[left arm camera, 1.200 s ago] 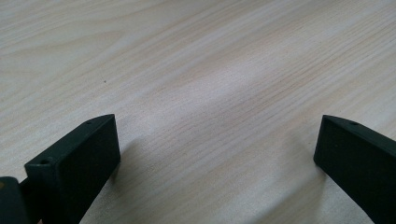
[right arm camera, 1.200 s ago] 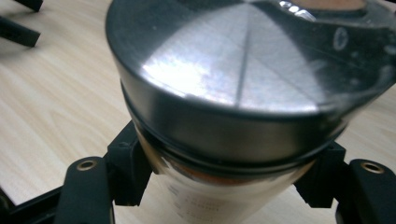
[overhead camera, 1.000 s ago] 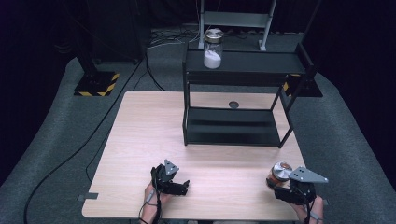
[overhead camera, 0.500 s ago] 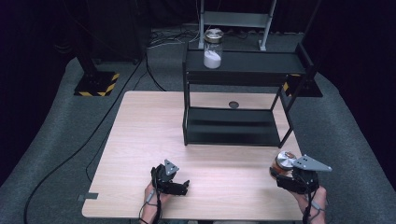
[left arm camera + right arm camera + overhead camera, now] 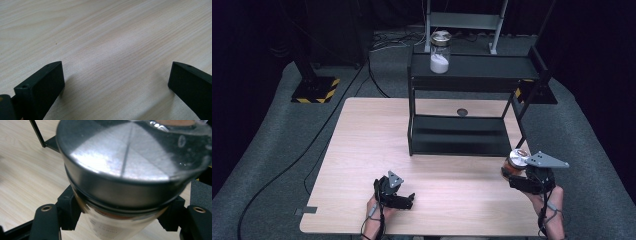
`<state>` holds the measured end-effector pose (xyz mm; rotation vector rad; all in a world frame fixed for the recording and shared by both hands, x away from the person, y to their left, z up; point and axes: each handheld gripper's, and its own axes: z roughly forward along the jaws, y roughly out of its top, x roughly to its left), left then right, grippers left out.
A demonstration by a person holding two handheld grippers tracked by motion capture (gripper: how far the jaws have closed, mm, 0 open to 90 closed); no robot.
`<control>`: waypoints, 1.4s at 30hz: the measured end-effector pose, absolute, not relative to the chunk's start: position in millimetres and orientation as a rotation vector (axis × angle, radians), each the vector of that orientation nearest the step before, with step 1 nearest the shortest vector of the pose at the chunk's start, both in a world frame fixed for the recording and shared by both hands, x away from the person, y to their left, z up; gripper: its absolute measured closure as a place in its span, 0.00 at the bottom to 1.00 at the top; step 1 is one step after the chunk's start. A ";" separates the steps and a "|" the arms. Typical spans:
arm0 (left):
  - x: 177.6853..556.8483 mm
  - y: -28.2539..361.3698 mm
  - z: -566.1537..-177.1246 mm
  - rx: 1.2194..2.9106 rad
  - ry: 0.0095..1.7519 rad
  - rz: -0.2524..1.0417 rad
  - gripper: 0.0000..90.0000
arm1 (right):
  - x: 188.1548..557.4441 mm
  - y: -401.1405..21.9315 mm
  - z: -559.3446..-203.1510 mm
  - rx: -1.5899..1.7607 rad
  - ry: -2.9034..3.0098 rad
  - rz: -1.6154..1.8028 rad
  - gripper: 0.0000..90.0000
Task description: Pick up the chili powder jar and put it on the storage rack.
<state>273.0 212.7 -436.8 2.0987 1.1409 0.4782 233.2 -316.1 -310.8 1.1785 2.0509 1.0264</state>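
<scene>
Nearest the person, the left hand-held gripper (image 5: 404,199) is rested low on the wooden worktop (image 5: 362,150), its jaws spread wide with nothing but bare wood grain between them. At the near right corner of the worktop, the right hand-held gripper (image 5: 518,176) is clamped on a glass jar (image 5: 515,162) with a brushed metal lid (image 5: 130,157); in the right gripper view the black pads (image 5: 68,207) are pressed against the jar's glass body just beneath the lid, and some reddish-brown contents can be made out inside. The jar appears to be held clear of the worktop, just in front of the right leg of a black two-tier shelf rack (image 5: 472,90).

The step in hand is judged to be the carrying of the gripped jar toward the rack. On the rack's top shelf, at its left end, a second jar (image 5: 440,52) half filled with white powder is already stood. The next move would call for the jar to be kept upright, lifted above the top shelf's edge and carried forward, clear of the rack's right post, then lowered onto free shelf space before the jaws are released.
</scene>
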 end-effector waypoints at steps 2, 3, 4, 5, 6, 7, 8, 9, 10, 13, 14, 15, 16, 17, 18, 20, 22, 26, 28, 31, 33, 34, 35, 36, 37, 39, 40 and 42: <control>273.0 212.7 -436.9 2.098 1.141 0.478 0.00 | 236.3 -315.3 -305.9 1.173 2.051 1.027 0.34; 273.0 212.7 -436.8 2.099 1.141 0.478 0.00 | 238.0 -315.1 -303.4 1.169 2.054 1.028 0.34; 273.0 212.7 -436.8 2.098 1.141 0.478 0.00 | 239.4 -314.5 -301.4 1.168 2.054 1.028 0.34; 272.9 212.6 -437.0 2.097 1.142 0.478 0.00 | 241.2 -313.9 -299.3 1.166 2.055 1.026 0.34; 273.0 212.7 -436.8 2.099 1.141 0.478 0.00 | 242.8 -313.5 -297.4 1.163 2.058 1.025 0.34; 273.0 212.7 -436.8 2.099 1.141 0.478 0.00 | 244.4 -313.2 -295.8 1.162 2.059 1.025 0.34; 273.0 212.7 -436.8 2.099 1.141 0.478 0.00 | 246.0 -312.8 -294.2 1.160 2.062 1.025 0.34; 272.8 212.6 -437.0 2.096 1.142 0.478 0.00 | 247.6 -312.1 -292.4 1.159 2.065 1.021 0.34; 273.0 212.7 -436.8 2.099 1.141 0.478 0.00 | 249.1 -311.4 -291.1 1.157 2.067 1.018 0.34; 272.9 212.6 -436.9 2.098 1.141 0.478 0.00 | 253.4 -309.8 -287.0 1.151 2.076 1.010 0.34; 273.0 212.7 -436.8 2.099 1.141 0.478 0.00 | 254.6 -309.5 -285.7 1.148 2.077 1.008 0.34; 273.0 212.7 -436.8 2.099 1.141 0.479 0.00 | 255.8 -309.0 -284.2 1.148 2.080 1.006 0.34; 272.9 212.7 -436.8 2.099 1.141 0.479 0.00 | 256.9 -308.6 -282.8 1.145 2.081 1.003 0.34; 273.0 212.6 -436.8 2.099 1.141 0.479 0.00 | 257.8 -308.1 -281.3 1.145 2.081 1.000 0.34; 272.8 212.6 -437.0 2.097 1.142 0.479 0.00 | 259.0 -308.1 -279.9 1.142 2.083 0.998 0.34; 272.9 212.7 -436.9 2.099 1.140 0.479 0.00 | 261.0 -307.4 -276.9 1.140 2.085 0.992 0.34; 272.9 212.7 -436.8 2.099 1.141 0.479 0.00 | 262.9 -307.0 -273.7 1.137 2.086 0.988 0.34; 273.0 212.7 -436.8 2.099 1.140 0.479 0.00 | 266.3 -306.6 -267.5 1.130 2.086 0.979 0.34; 272.9 212.6 -436.9 2.099 1.141 0.479 0.00 | 268.2 -306.7 -264.9 1.130 2.085 0.976 0.34; 272.9 212.6 -436.9 2.099 1.140 0.479 0.00 | 271.3 -307.3 -261.0 1.128 2.085 0.973 0.34; 272.9 212.7 -436.8 2.099 1.140 0.479 0.00 | 273.3 -307.0 -257.8 1.126 2.085 0.967 0.34; 272.9 212.7 -436.9 2.098 1.140 0.479 0.00 | 274.3 -307.0 -256.2 1.124 2.084 0.965 0.34; 272.8 212.6 -437.0 2.097 1.141 0.478 0.00 | 275.1 -306.7 -254.4 1.123 2.083 0.963 0.34; 272.9 212.7 -436.9 2.099 1.140 0.479 0.00 | 275.9 -306.5 -252.5 1.121 2.082 0.961 0.34; 272.9 212.7 -436.9 2.099 1.140 0.479 0.00 | 276.7 -306.4 -250.4 1.118 2.081 0.959 0.34; 272.9 212.7 -436.9 2.099 1.140 0.479 0.00 | 278.3 -305.9 -246.3 1.113 2.080 0.956 0.34; 272.9 212.7 -436.9 2.099 1.140 0.479 0.00 | 279.1 -305.6 -244.4 1.111 2.079 0.954 0.34; 272.9 212.7 -436.9 2.099 1.140 0.479 0.00 | 281.1 -305.4 -240.6 1.106 2.081 0.952 0.34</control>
